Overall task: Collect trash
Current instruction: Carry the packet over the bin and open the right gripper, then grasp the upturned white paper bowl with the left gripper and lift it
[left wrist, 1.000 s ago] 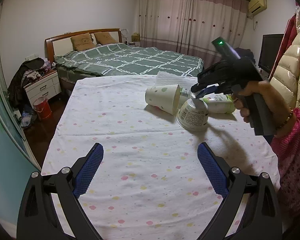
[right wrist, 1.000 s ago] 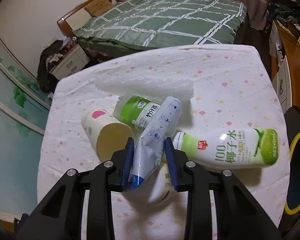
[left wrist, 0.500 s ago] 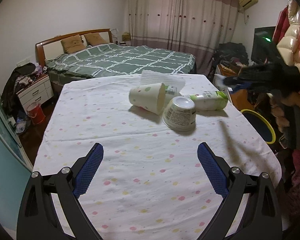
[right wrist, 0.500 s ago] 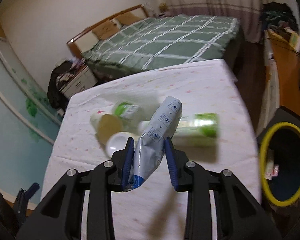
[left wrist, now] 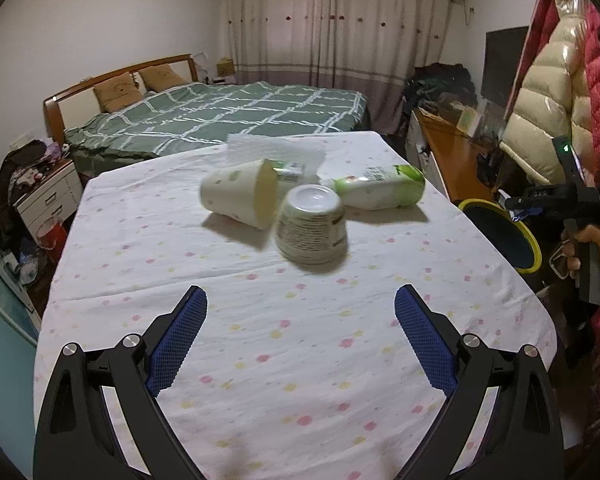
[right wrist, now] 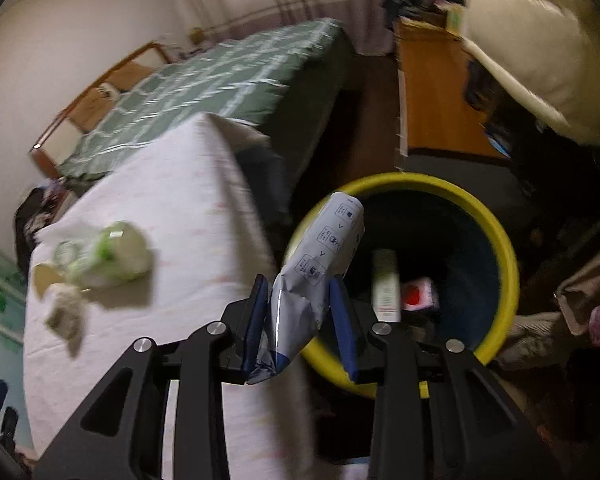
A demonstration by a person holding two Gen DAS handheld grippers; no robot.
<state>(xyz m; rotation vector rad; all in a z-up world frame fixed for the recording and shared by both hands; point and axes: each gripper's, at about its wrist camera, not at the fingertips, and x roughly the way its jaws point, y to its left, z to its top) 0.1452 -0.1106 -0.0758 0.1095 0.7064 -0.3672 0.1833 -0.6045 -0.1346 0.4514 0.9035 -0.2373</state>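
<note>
My right gripper [right wrist: 302, 312] is shut on a crumpled white and blue wrapper [right wrist: 316, 272] and holds it over the near rim of a yellow-rimmed trash bin [right wrist: 496, 232] beside the table. The bin holds a box and a red packet. In the left wrist view my left gripper [left wrist: 300, 316] is open and empty above the table. Ahead of it lie a paper cup on its side [left wrist: 240, 196], an upturned paper bowl [left wrist: 312, 228], a green and white bottle [left wrist: 380, 192] and a white tissue [left wrist: 276, 150]. The right gripper [left wrist: 516, 204] shows at the far right over the bin [left wrist: 524, 256].
The table [left wrist: 260, 340] has a white spotted cloth. A bed [left wrist: 220, 116] stands behind it, a nightstand [left wrist: 48, 196] at the left. A wooden cabinet [left wrist: 448, 156] and hanging jackets [left wrist: 540, 92] are at the right by the bin.
My right gripper has carried the wrapper off the table to the right, to above the bin. The left gripper has stayed open and turned slightly right.
</note>
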